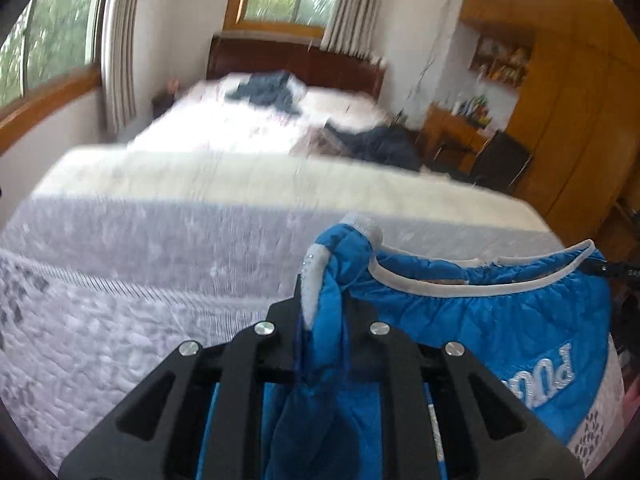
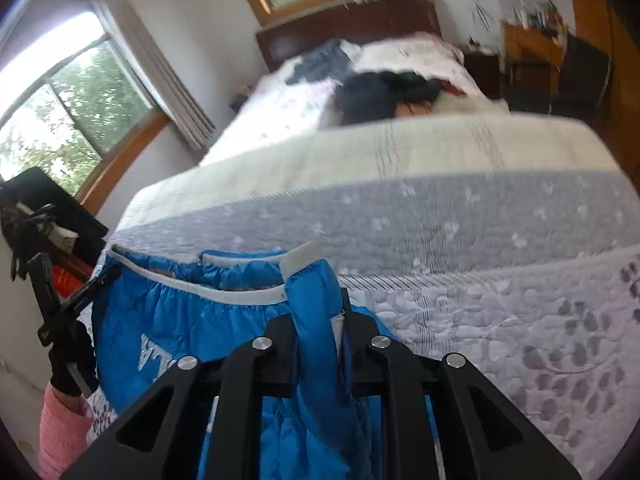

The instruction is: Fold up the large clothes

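A blue padded jacket is gripped by both tongs and held up over the near end of the bed. The left gripper is clenched on a bunched fold of blue fabric with white trim, and the jacket's white-edged hem is stretched from it toward the right, where white lettering is seen on the cloth. In the right wrist view, the right gripper is likewise clamped on a blue fold topped by a white cuff, and the garment is spread out to its left as far as the other tool, which is held by a hand in a pink sleeve.

Ahead of both tongs a wide stretch of grey-and-white quilt is left bare. Farther beyond, dark clothes are piled near the headboard. The bed's far right edge is seen close to a wooden wardrobe.
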Demonstrator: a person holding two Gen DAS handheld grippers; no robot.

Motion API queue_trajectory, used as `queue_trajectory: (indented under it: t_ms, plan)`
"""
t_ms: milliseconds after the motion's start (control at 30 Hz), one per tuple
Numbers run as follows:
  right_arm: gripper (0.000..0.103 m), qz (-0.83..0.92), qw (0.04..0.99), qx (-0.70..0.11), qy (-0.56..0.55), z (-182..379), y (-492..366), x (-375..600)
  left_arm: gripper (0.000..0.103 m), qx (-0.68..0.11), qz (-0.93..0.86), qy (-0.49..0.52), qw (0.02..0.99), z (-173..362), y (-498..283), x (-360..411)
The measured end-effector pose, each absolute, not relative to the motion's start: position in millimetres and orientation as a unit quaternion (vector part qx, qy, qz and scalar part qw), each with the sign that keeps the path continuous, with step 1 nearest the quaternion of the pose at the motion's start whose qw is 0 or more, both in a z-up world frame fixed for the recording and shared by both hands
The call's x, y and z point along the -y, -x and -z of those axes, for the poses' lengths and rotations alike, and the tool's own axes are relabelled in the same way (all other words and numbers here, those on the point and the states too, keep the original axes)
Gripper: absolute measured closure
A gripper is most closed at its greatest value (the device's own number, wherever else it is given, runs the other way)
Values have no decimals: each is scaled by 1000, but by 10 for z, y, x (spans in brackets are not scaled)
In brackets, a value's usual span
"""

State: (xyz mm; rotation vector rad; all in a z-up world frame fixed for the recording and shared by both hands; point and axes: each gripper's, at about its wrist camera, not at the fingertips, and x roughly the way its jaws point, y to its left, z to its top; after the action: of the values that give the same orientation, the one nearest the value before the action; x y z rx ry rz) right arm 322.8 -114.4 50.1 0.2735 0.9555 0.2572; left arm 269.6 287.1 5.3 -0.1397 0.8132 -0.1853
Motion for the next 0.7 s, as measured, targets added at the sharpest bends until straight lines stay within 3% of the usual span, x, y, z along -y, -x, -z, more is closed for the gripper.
queue_trajectory:
  t_ms: [267,400,533,700]
  plan:
    - [86,-92,842,-510,-146,227,-3576,1177,77,-469,59,78,878,483,-2996,-2959]
    - [79,-88,833,-519,-168,489,-3601,1222,71,-479,54,79,873,546,-3042,-2991]
    - [72,-91,832,-514,-187,431,-3529,1292,62,-482,46,89,870,492,-3032,-3057]
    - [64,-106,844,-493,-182,166,-3243,1414,63,-463,53,118,877,249,-2770,-3227]
